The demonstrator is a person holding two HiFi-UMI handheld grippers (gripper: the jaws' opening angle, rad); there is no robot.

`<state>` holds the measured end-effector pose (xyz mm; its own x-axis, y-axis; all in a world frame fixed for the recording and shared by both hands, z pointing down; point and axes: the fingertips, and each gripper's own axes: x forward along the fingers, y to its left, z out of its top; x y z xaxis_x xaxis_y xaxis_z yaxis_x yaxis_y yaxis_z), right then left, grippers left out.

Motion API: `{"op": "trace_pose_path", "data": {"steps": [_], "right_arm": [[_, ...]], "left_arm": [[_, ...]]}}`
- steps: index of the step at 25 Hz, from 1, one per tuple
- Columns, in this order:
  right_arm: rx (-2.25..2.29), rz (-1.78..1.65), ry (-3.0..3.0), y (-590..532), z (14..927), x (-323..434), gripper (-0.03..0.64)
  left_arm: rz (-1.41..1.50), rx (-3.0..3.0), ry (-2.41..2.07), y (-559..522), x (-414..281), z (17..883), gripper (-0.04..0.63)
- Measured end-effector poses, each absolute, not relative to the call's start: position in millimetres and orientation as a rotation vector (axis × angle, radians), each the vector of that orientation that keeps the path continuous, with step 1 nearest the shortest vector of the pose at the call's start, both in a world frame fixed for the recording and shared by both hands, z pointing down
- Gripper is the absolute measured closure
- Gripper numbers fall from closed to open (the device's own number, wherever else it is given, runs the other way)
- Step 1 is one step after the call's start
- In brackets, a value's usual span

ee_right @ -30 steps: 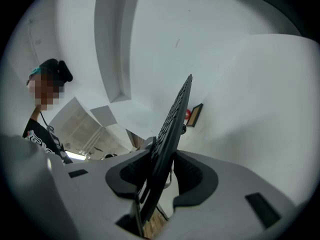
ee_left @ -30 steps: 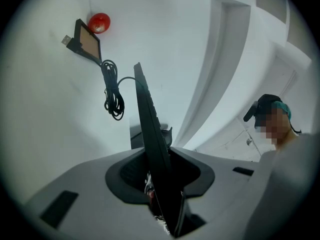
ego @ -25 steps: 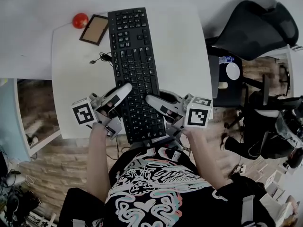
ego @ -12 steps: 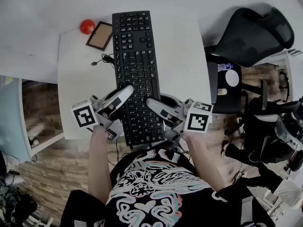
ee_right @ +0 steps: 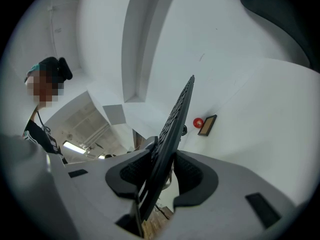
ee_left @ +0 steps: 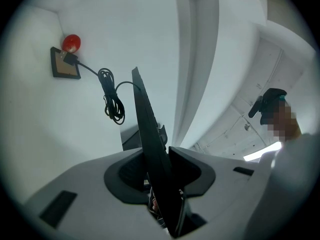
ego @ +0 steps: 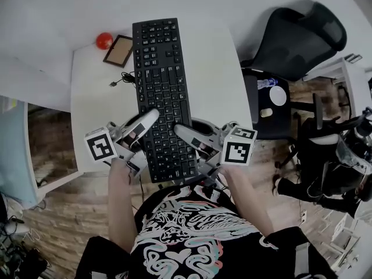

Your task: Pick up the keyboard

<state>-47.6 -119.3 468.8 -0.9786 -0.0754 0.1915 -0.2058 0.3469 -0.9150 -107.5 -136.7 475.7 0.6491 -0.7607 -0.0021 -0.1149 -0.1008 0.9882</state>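
Jaws of the left gripper point(ego: 149, 117) and right gripper point(ego: 180, 129) are clamped on opposite long edges of the flat black rectangular plastic keyboard point(ego: 160, 77).

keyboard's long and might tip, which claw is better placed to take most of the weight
Probably left: the left claw grips the keyboard nearer its middle than the right claw.

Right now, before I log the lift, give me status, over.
Left gripper and right gripper both shut on keyboard, near end. Cable coiled alongside, nothing blocking.
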Motion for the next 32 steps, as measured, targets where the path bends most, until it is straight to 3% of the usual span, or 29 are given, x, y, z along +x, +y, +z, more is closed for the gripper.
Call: {"op": "trace_pose_path", "data": {"steps": [32], "right_arm": [[0.353, 1.666, -2.481, -113.3, 465.9, -49.9, 0.468]], "left_arm": [[-0.639, 1.566, -0.700, -134.2, -108.4, 474.2, 0.479]]}}
